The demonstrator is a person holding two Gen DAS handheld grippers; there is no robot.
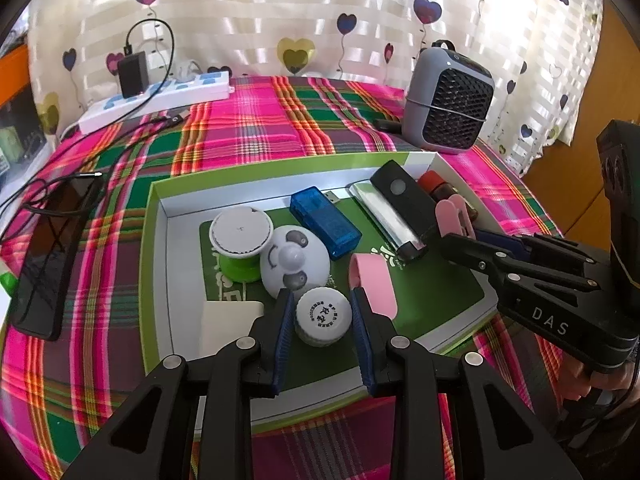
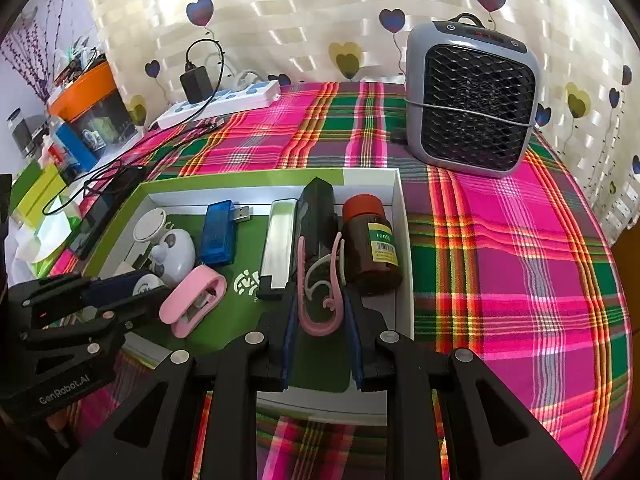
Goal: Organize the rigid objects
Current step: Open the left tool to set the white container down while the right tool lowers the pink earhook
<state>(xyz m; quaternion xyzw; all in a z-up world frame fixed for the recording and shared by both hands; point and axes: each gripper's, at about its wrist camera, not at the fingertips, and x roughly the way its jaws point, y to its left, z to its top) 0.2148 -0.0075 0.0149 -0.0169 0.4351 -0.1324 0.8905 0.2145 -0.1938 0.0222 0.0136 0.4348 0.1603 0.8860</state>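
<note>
A shallow green-rimmed box (image 1: 158, 216) lies on a table covered by a plaid cloth (image 1: 256, 120) and serves as the landmark for all that follows. Inside the box, from its left wall rightward: a white-topped green spool (image 1: 240, 240), a white egg-shaped toy (image 1: 294, 262), a blue USB stick (image 1: 324, 222), a silver bar (image 1: 384, 216), a black oblong device (image 1: 404, 196) and a brown bottle with a red cap (image 2: 370, 240) against the right wall. A pink loop (image 1: 372, 284) lies near the box's middle. The left claw (image 1: 320, 318) is spread, its blue pads on either side of a small white jar with a printed lid (image 1: 324, 314) at the box's front; whether the pads touch the jar cannot be told. The right claw (image 2: 320, 312) is spread around a pink clip (image 2: 320, 284) resting in the box beside the bottle. Behind the box stand a grey fan heater (image 2: 472, 100) and a white power strip (image 1: 160, 100); a dark phone (image 1: 52, 256) lies to its left.
</note>
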